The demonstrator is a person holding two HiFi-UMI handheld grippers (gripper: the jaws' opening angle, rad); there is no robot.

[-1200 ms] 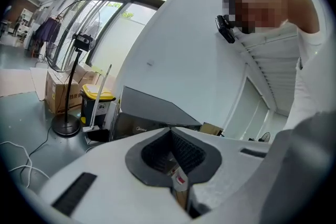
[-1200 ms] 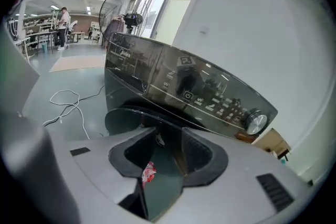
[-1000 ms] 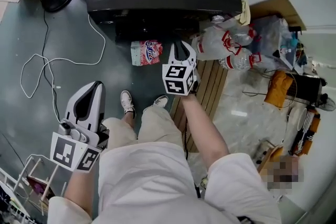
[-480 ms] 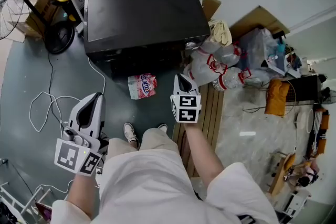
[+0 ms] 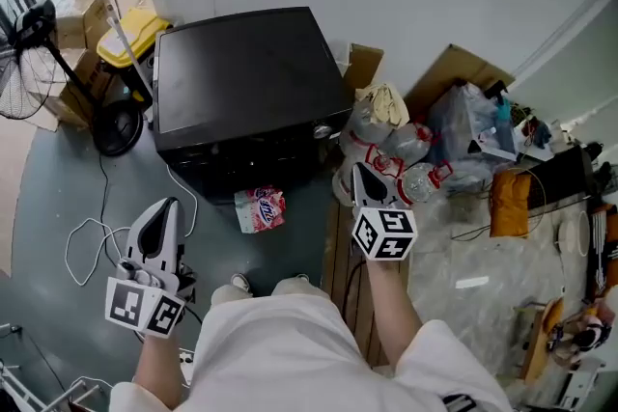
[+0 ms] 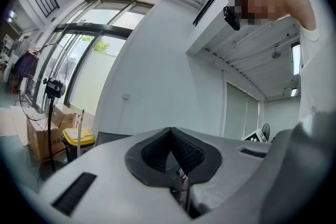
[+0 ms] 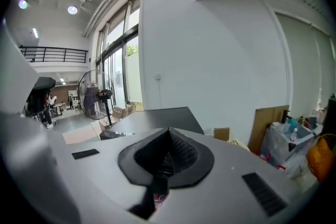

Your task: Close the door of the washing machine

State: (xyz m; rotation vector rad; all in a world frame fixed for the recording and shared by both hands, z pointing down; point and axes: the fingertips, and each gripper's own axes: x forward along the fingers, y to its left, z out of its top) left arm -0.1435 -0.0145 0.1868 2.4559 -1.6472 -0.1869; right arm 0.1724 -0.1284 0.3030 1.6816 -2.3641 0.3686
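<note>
Left gripper (image 5: 168,206) and right gripper (image 5: 360,169), jaws clenched empty, face the washer (image 5: 241,82). Its stiff door likely needs an edge push

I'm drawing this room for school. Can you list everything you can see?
washing machine: one, black, against the wall
packet: one, pink, floor in front of the machine
bin: one, yellow, left of the machine
fan: one, black, far left
cable: one, white, floor at left
plastic bags: several, clear, right of the machine
cardboard sheet: one, brown, by the wall
bag: one, orange, right side
left gripper: one, white, shut, empty
right gripper: one, white, shut, empty
</note>
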